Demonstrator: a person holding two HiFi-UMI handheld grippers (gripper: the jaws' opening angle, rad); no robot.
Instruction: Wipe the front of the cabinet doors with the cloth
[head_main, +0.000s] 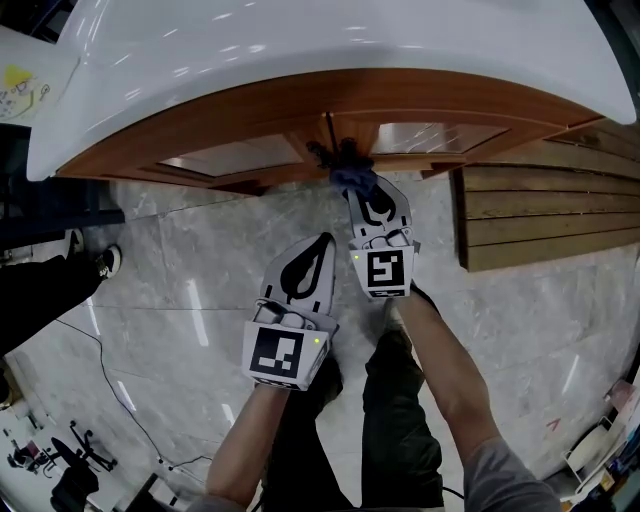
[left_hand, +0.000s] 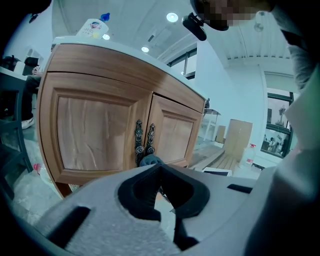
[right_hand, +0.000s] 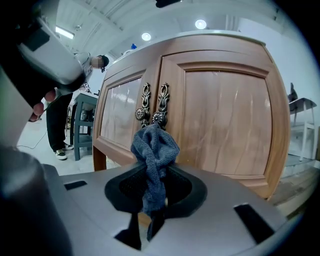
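Observation:
The wooden cabinet has two doors (right_hand: 225, 120) under a white top (head_main: 330, 40), with a pair of dark ornate handles (right_hand: 152, 107) where the doors meet. My right gripper (right_hand: 155, 172) is shut on a bunched blue cloth (right_hand: 155, 147). The cloth's wad sits just below the handles, close against the door fronts. In the head view the cloth (head_main: 352, 178) sits at the tip of the right gripper (head_main: 358, 192), under the counter edge. My left gripper (head_main: 325, 240) hangs back over the floor, shut and empty. Its own view shows the doors (left_hand: 95, 130) and the cloth (left_hand: 150, 161) ahead.
A slatted wooden platform (head_main: 540, 215) lies on the floor right of the cabinet. Another person's legs and shoe (head_main: 108, 262) stand at the left, with a dark chair (right_hand: 82, 120) near them. A cable (head_main: 110, 370) runs over the marble floor. A bottle (left_hand: 95, 27) stands on the cabinet top.

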